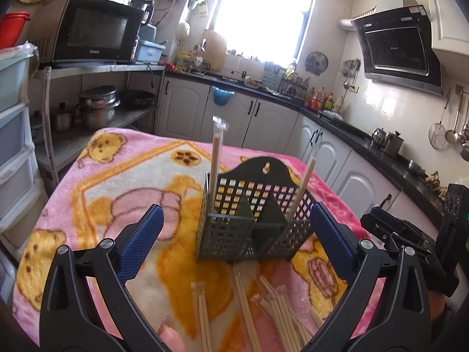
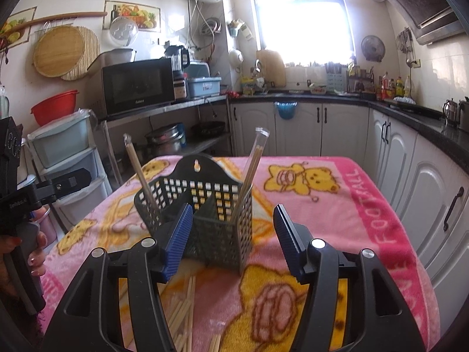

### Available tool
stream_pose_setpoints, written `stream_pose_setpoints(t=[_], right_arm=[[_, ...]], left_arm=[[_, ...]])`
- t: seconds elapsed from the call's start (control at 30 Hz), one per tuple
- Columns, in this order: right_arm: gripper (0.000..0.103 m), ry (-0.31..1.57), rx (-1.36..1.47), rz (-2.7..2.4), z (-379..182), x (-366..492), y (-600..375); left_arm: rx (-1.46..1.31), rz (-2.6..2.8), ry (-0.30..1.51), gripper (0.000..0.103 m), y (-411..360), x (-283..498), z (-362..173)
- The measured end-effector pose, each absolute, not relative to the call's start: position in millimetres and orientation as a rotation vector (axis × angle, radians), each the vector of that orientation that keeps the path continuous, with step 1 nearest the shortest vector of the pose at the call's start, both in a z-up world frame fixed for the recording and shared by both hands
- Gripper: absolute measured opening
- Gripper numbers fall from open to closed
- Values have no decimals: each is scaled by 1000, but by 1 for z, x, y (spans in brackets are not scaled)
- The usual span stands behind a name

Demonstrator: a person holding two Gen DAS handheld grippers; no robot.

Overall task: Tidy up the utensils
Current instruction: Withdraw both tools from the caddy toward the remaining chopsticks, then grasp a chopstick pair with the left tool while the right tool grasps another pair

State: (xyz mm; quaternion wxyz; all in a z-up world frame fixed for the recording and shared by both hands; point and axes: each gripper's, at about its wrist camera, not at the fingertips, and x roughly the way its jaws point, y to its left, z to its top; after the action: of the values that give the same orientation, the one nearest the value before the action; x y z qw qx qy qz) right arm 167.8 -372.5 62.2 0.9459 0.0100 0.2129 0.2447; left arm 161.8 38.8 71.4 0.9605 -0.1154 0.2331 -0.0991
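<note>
From the left wrist, your left claw (image 1: 237, 234) gapes wide and empty, straddling the black holder (image 1: 252, 220) on the blanketed tabletop (image 1: 96, 205); wrapped chopsticks (image 1: 215, 158) already stand upright in it, so sorting is under way. Loose chopsticks (image 1: 278, 311) lie below the claw.

From the right wrist, your right claw (image 2: 233, 240) is partly open, holding nothing; the holder blocks a straight reach.

Ahead of me a glaring window (image 1: 265, 11) washes out, I think, white tiles; pale cabinets (image 2: 299, 124) under dark counter (image 1: 378, 149).
</note>
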Motion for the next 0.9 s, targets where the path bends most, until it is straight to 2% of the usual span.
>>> stream_pose_setpoints(t=[0.13,0.2,0.37,0.53,0.63,0.9], right_arm=[[55,490,14,506,52,165,-372],[50,532,8,517,45,164,-371],[41,619,-27,532,28,161,-367],[36,703,-46,558,11,159,-363],[33,747,-49,572,2,159,-362],[29,818,-89,608,-16,153,-353]], left_arm=[[-236,-205,516,92,36,163,60],[-238,-221,549,91,34,163,52],[-260,-263,635,71,29,168,30],[-282,-319,734,41,23,175,6],[-306,-365,791,28,18,179,-6],[-300,-441,896,17,-1,184,-27]])
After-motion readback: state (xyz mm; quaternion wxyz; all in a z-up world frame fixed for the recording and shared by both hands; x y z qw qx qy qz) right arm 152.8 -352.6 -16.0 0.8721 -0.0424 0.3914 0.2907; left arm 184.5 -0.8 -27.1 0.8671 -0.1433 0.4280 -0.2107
